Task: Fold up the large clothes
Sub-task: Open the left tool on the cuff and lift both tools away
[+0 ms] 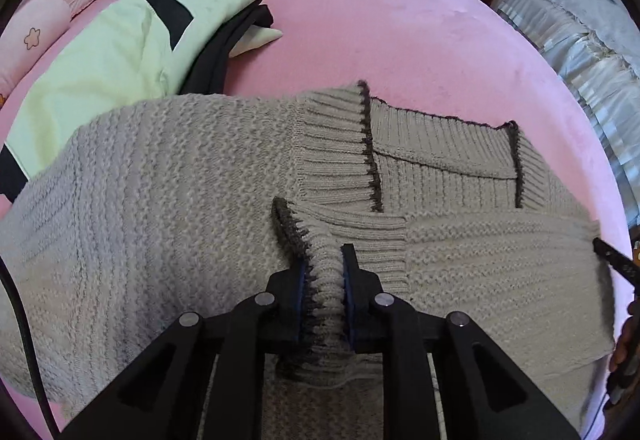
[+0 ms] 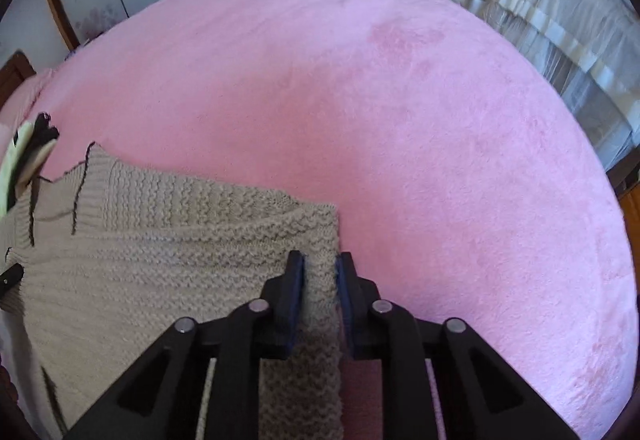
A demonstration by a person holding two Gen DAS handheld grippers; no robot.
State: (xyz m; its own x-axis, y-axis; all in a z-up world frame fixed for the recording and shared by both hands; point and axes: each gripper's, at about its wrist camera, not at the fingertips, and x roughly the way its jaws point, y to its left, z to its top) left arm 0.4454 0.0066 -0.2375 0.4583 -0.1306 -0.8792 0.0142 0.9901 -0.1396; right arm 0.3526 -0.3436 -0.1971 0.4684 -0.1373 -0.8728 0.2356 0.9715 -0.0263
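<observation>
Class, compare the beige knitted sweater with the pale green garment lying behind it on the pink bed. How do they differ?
The beige chunky-knit sweater is thick and ribbed with dark brown edging; the pale green garment with black stripes looks smooth and thin. The sweater is pinched by the left gripper and right gripper, jaws closed on it; the green garment lies untouched, stacked over dark clothing. Both rest on the pink plush bed cover.

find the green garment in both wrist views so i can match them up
Left wrist: the green garment fills the upper left, folded on the pink bed, behind the sweater.
Right wrist: only a sliver of it shows at the far left edge, just above the sweater's ribbed hem.
Shared landmark: the dark-trimmed ribbed hem of the sweater, centre right in the left view, far left in the right view.
</observation>
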